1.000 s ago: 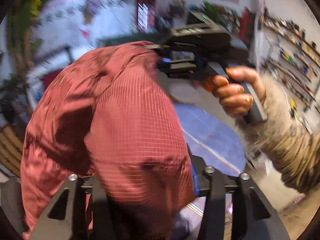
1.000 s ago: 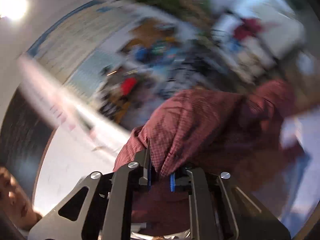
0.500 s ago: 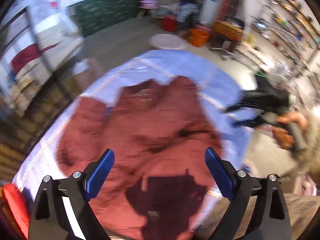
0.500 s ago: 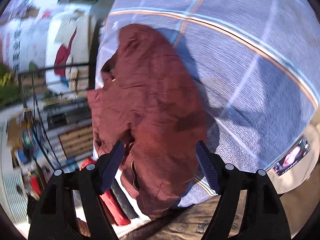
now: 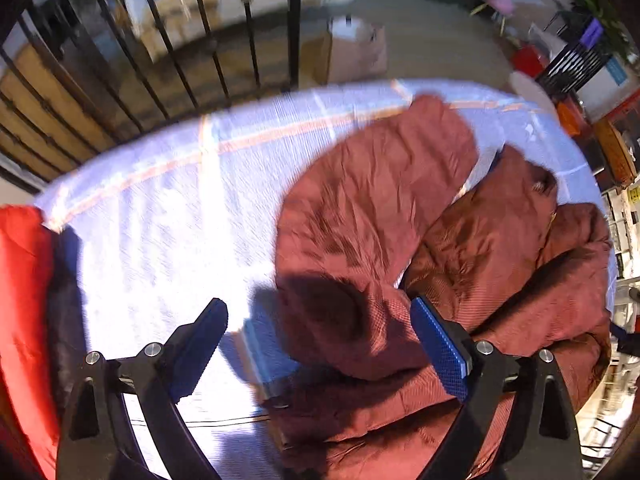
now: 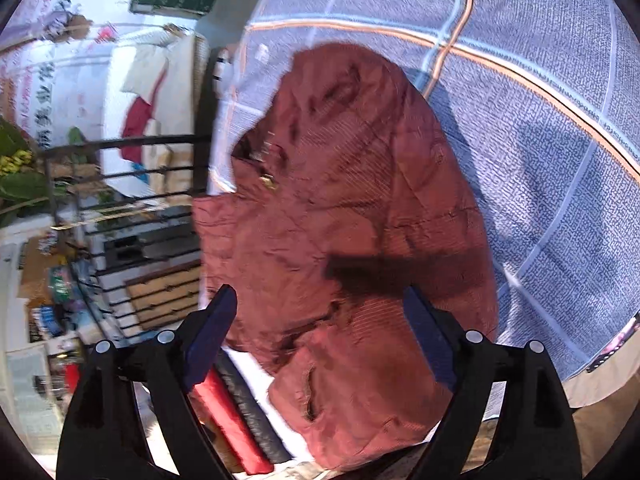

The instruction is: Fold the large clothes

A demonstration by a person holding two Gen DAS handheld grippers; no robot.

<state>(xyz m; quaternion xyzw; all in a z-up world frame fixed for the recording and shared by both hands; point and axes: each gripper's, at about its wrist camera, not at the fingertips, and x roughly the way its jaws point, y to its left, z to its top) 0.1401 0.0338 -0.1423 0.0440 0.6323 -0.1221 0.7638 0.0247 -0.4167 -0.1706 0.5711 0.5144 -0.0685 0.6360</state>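
Observation:
A dark red checked jacket (image 5: 420, 240) lies crumpled on a pale blue checked cloth (image 5: 160, 208) that covers the table. In the left wrist view it fills the right half, one sleeve stretched toward the far edge. My left gripper (image 5: 320, 332) is open and empty, above the jacket's near left edge. In the right wrist view the jacket (image 6: 352, 220) lies lengthwise on the cloth (image 6: 540, 120), its near end hanging over the table edge. My right gripper (image 6: 320, 320) is open and empty above the jacket's near part.
A folded bright red garment (image 5: 24, 312) and a dark one lie at the table's left edge; they also show in the right wrist view (image 6: 232, 420). A black iron railing (image 5: 180, 60) stands behind the table. A cardboard box (image 5: 352, 52) sits on the floor beyond.
One second ago both grippers held the jacket up in the air. They let it go; it now lies on the cloth. Both grippers are open and have shifted over it.

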